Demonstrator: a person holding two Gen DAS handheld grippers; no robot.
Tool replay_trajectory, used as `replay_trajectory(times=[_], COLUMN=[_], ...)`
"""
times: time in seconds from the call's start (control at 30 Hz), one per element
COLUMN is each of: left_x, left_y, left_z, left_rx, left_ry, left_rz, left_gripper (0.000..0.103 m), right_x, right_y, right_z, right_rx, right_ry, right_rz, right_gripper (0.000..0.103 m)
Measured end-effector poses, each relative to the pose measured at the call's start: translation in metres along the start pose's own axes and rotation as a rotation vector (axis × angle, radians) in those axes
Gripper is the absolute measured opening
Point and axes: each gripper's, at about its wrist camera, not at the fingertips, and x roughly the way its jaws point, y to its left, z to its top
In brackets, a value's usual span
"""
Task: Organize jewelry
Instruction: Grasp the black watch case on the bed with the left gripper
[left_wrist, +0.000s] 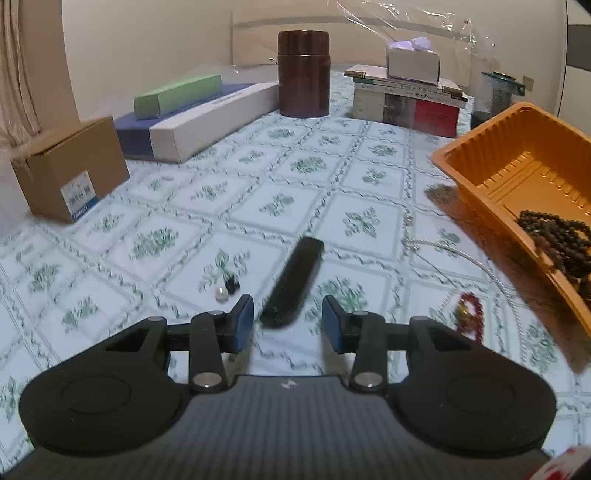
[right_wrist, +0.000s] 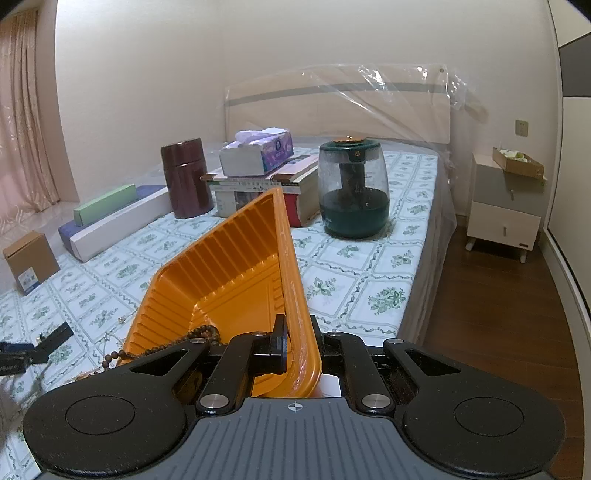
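An orange plastic tray (left_wrist: 491, 162) sits tilted on the bedspread at the right, with a dark bead strand (left_wrist: 554, 236) inside it. My right gripper (right_wrist: 298, 332) is shut on the tray's near rim (right_wrist: 291, 280), and the beads (right_wrist: 199, 334) lie just left of its fingers. My left gripper (left_wrist: 288, 317) stands open over the bed. A black oblong piece (left_wrist: 293, 280), blurred, lies ahead of it, its near end between the fingertips and apart from both pads. A red bead bracelet (left_wrist: 469, 312) and a pale chain (left_wrist: 480, 264) lie to the right. Two small beads (left_wrist: 226, 290) lie to the left.
A cardboard box (left_wrist: 70, 166), long white, blue and green boxes (left_wrist: 207, 114), a brown canister (left_wrist: 303, 74), stacked books with a tissue box (right_wrist: 258, 155) and a green humidifier (right_wrist: 352, 188) line the far side. The bed's edge drops to a wood floor (right_wrist: 491, 314) on the right.
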Motion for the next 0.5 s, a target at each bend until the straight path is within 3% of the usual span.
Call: replay_trajectory(times=[0.13, 0.27, 0.5], left_x=[0.014, 0.026, 0.015], left_y=[-0.005, -0.009, -0.016], left_z=[0.008, 0.011, 0.009], left_rx=[0.04, 0.076, 0.05], left_ry=[0.005, 0.024, 0.042], left_rz=[0.007, 0.014, -0.003], left_gripper=[0.037, 0.025, 0.019], right_x=[0.0, -0.001, -0.001], right_y=[-0.001, -0.003, -0.003], right_z=[-0.001, -0.001, -0.001], right_rx=[0.006, 0.008, 0.008], right_ry=[0.001, 0.002, 0.001], right_rz=[0.001, 0.0, 0.001], right_gripper=[0.009, 0.009, 0.009])
